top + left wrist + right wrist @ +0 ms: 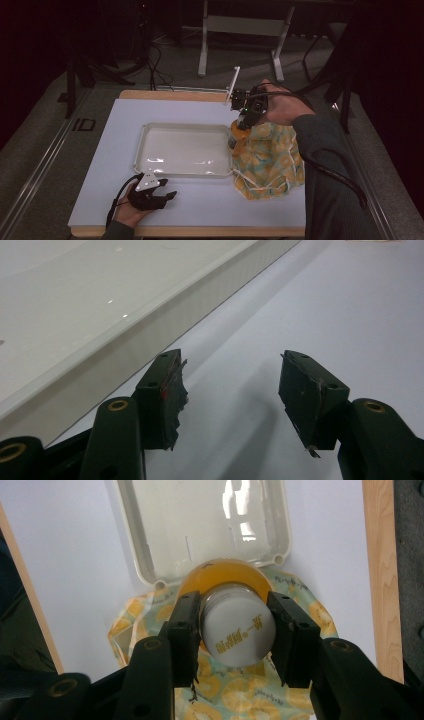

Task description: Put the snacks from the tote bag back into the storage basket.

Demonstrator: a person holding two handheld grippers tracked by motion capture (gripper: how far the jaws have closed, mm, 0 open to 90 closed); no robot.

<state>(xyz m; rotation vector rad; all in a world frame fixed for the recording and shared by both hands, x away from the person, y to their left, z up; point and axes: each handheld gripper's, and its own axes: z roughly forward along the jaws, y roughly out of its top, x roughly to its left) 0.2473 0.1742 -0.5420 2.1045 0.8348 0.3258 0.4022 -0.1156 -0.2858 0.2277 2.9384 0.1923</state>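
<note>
Right tool [234, 632] pinching bottle [239, 630] cap | bottle in bag [270, 157] | left tool [232, 395] spread

White table [115, 150] – tray [145, 137], patterned bag [272, 160]

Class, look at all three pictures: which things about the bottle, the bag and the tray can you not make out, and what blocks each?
- Bottle body: right gripper view, hidden below its white cap; high view, behind the right gripper.
- Bag contents: both views, cloth covers them.
- Cap print: too small to read.
- Tray: left gripper view, cut off by the edges.
</note>
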